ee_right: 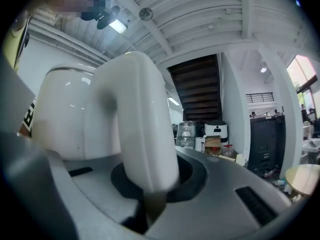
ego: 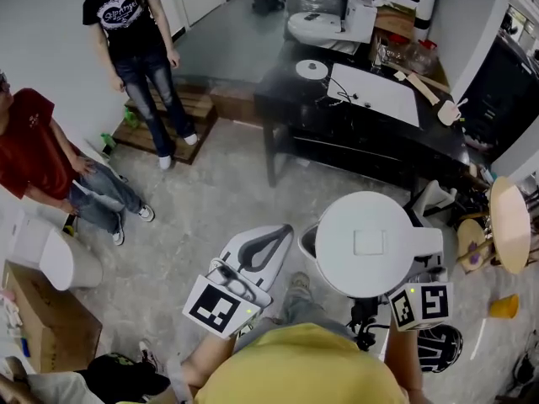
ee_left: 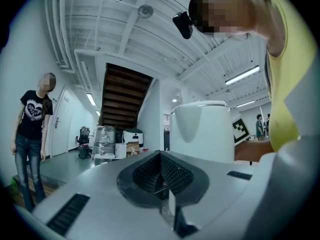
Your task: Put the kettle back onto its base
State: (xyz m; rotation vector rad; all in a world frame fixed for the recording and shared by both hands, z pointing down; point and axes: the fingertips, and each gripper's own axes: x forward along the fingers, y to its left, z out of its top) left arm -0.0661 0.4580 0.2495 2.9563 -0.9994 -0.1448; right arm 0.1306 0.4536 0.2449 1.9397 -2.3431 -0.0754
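Note:
In the head view the white kettle (ego: 369,242) hangs in the air in front of me, seen from above with its lid up. My right gripper (ego: 414,269) is shut on its handle (ee_right: 137,129), which fills the jaws in the right gripper view. The round white base (ego: 312,69) lies on the black table (ego: 354,137), well ahead of the kettle. My left gripper (ego: 271,241) floats beside the kettle on its left. Its jaws look shut with nothing in them (ee_left: 167,186). The kettle body (ee_left: 205,131) shows just beyond them.
A white board (ego: 375,93), wooden utensils and appliances share the black table. Two people stand at the left, one in a black T-shirt (ego: 135,49), one in red (ego: 34,158). A wooden pallet (ego: 181,112), a cardboard box (ego: 42,322) and a round wooden stool (ego: 509,225) stand around.

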